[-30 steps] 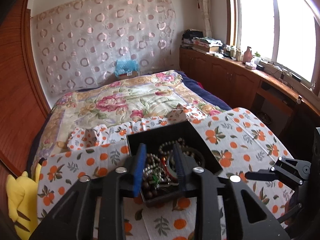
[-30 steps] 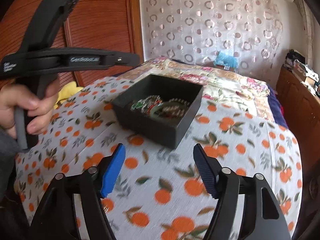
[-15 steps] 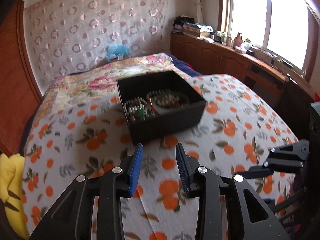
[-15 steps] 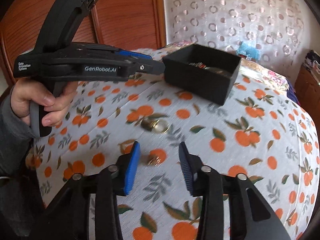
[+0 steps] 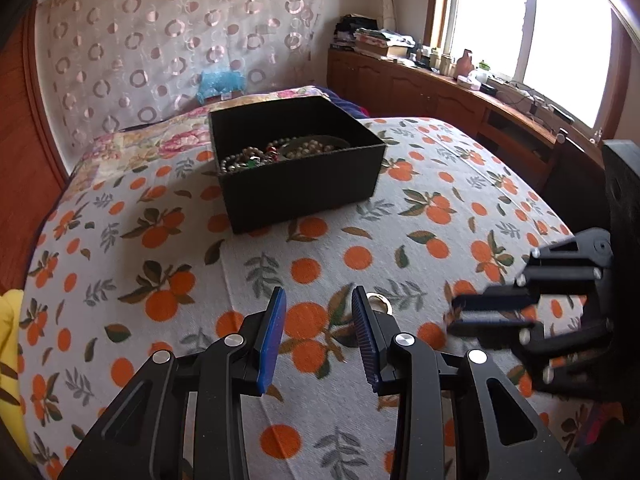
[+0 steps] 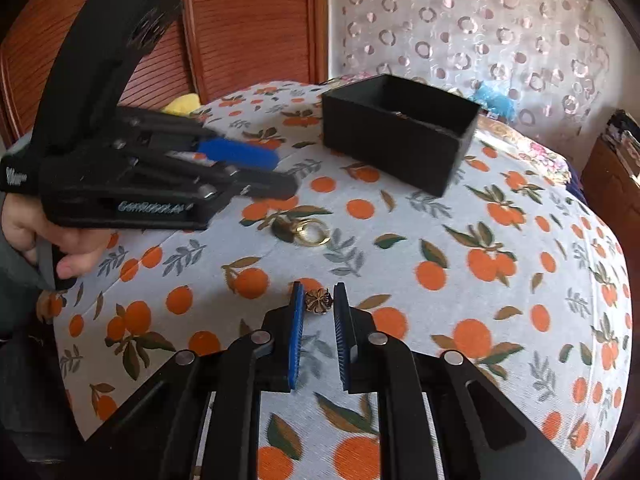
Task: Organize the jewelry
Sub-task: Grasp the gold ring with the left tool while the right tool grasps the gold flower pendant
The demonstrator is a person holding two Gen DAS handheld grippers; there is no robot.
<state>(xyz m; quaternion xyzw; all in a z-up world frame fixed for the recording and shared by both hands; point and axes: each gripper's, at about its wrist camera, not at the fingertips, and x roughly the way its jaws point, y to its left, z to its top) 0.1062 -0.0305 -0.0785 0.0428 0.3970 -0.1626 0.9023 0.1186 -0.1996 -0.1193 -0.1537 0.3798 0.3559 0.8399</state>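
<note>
A black open box (image 5: 296,160) with bead strings and bracelets inside stands on the orange-print cloth; it also shows in the right wrist view (image 6: 396,132). A gold ring (image 6: 310,232) lies on the cloth; in the left wrist view the gold ring (image 5: 378,303) peeks out just past my right finger. A small bronze flower-shaped piece (image 6: 318,301) lies between the tips of my right gripper (image 6: 318,300), whose jaws are narrow but still apart from it. My left gripper (image 5: 318,308) is open and empty, low over the cloth.
The cloth (image 5: 160,280) covers a rounded table. A bed with a floral quilt (image 5: 168,136) lies behind. A wooden wardrobe (image 6: 248,28) stands to the left. A window counter with clutter (image 5: 460,68) runs along the right. A yellow toy (image 5: 8,344) sits at the left edge.
Both grippers pulled back from the box and dropped low over the cloth. The right gripper narrowed its jaws around the flower piece. The left gripper opened a bit wider.
</note>
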